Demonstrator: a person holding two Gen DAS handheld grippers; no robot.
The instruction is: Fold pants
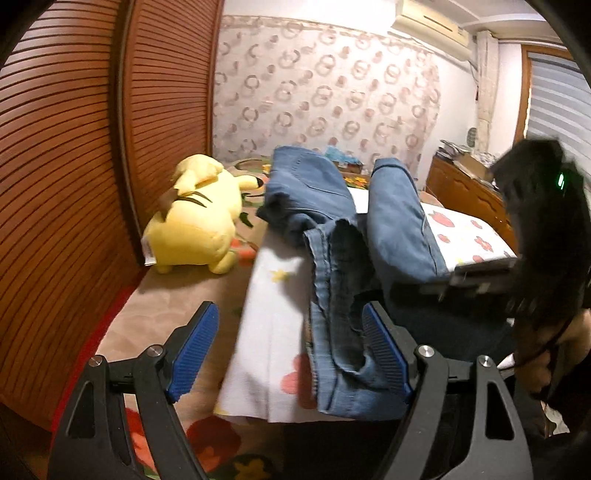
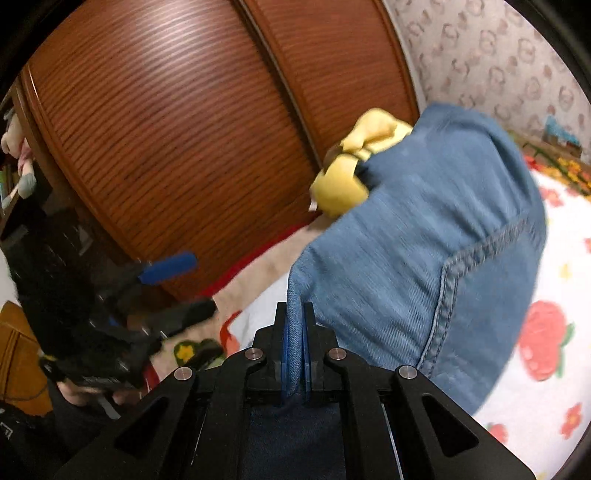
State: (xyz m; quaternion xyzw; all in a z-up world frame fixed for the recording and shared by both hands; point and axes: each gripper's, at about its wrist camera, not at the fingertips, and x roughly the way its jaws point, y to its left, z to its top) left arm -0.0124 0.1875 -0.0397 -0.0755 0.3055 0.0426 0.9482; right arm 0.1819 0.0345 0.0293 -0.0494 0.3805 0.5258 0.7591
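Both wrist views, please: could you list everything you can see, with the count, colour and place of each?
pants: one pair, blue denim, on the white blanket; one edge pinched in the right gripper.
plush toy: one, yellow, on the bed beside the wardrobe.
blanket: one, white with red strawberries, under the pants.
bedspread: one, beige with flowers, under the blanket.
wardrobe: two slatted doors, reddish brown, left of the bed.
wallpaper: pale with ring pattern, behind the bed.
air conditioner: one, cream, high on the wall.
dresser: one, brown wood, right of the bed.
left gripper: black, blue pads, open and empty.
right gripper: black, shut on denim.
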